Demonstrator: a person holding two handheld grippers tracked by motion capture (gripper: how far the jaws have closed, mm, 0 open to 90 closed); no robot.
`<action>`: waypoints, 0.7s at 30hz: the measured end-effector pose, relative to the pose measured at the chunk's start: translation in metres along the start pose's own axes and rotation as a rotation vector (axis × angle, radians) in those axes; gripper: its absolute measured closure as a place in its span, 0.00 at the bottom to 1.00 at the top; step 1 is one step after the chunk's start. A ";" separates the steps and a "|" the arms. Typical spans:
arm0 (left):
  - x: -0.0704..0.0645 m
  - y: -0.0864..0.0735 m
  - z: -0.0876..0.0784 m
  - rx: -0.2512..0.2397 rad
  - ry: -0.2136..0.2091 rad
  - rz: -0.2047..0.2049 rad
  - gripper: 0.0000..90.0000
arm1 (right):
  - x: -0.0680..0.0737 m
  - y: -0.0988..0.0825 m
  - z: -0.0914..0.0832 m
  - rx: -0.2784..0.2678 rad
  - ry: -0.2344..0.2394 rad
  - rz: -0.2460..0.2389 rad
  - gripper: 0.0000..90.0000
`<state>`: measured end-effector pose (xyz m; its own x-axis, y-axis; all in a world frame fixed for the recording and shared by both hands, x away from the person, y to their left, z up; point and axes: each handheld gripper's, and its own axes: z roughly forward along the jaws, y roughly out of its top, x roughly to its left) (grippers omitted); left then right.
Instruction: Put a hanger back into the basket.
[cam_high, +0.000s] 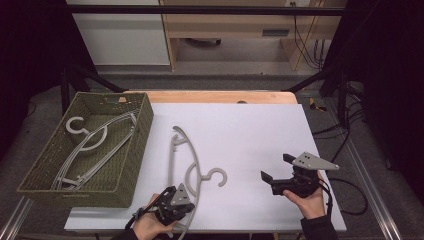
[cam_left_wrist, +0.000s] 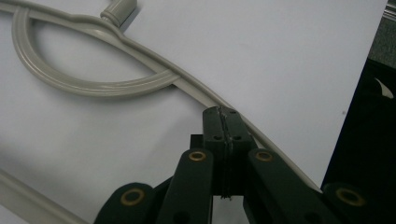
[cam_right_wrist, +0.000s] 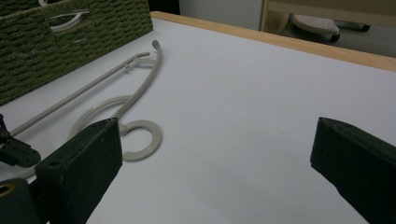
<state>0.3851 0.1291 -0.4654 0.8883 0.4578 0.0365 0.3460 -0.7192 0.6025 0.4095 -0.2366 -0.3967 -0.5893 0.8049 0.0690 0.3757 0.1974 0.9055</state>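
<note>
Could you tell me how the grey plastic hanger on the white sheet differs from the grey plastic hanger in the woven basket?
The grey plastic hanger on the white sheet lies alone on the flat surface, while the grey plastic hanger in the green woven basket rests inside its walls. The sheet hanger's hook points right; the basket hanger's hook points to the far left corner. The left gripper sits shut at the sheet hanger's arm; nothing touches the basket one. Both look the same shape and colour.
</note>
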 end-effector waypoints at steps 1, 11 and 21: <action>-0.002 0.003 0.002 -0.001 0.003 0.003 1.00 | 0.000 0.000 0.000 0.000 -0.001 0.001 0.03; -0.014 0.028 0.023 -0.035 0.026 -0.021 1.00 | 0.002 -0.001 0.002 0.009 0.005 0.001 0.03; 0.002 0.029 -0.011 -0.154 0.048 -0.078 1.00 | 0.008 0.001 0.004 0.004 0.018 -0.002 0.03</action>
<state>0.3933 0.1146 -0.4394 0.8440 0.5359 0.0208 0.3594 -0.5940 0.7198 0.4080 -0.2275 -0.3973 -0.6025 0.7946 0.0747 0.3772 0.2011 0.9040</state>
